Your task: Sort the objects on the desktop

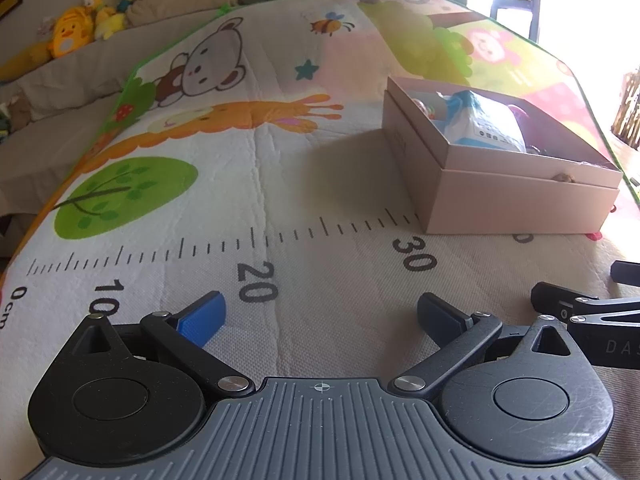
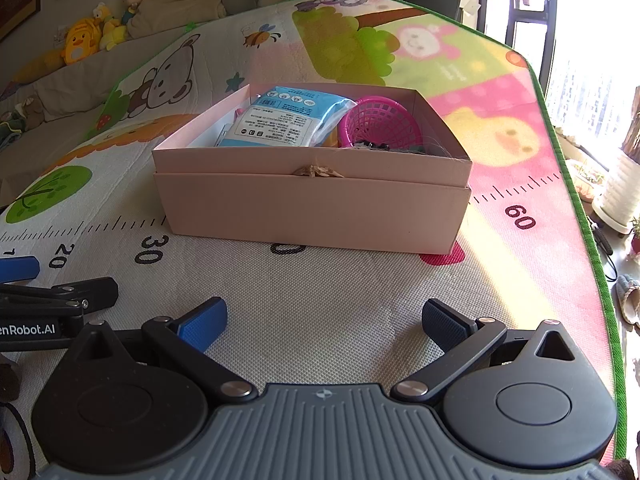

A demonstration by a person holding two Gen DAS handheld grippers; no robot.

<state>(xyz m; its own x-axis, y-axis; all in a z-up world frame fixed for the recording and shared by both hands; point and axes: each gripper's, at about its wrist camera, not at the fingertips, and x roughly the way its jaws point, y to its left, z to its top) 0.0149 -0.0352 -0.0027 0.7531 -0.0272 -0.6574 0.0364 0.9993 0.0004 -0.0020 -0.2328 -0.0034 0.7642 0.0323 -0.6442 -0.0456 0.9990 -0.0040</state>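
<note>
A pink cardboard box (image 2: 312, 208) stands on the play mat, straight ahead in the right wrist view and at the right (image 1: 516, 200) in the left wrist view. Inside lie a blue-and-white packet (image 2: 280, 120) and a magenta mesh basket (image 2: 380, 122); the packet also shows in the left wrist view (image 1: 488, 124). My right gripper (image 2: 324, 320) is open and empty, low over the mat in front of the box. My left gripper (image 1: 320, 316) is open and empty, left of the box near the ruler's 20 mark. Each gripper shows at the edge of the other's view.
The cartoon play mat (image 1: 248, 184) has a printed ruler and a green edge (image 2: 600, 272). Plush toys (image 1: 76, 28) sit on the sofa behind. A white pot (image 2: 620, 196) and a slipper (image 2: 630, 296) lie beyond the mat's right edge.
</note>
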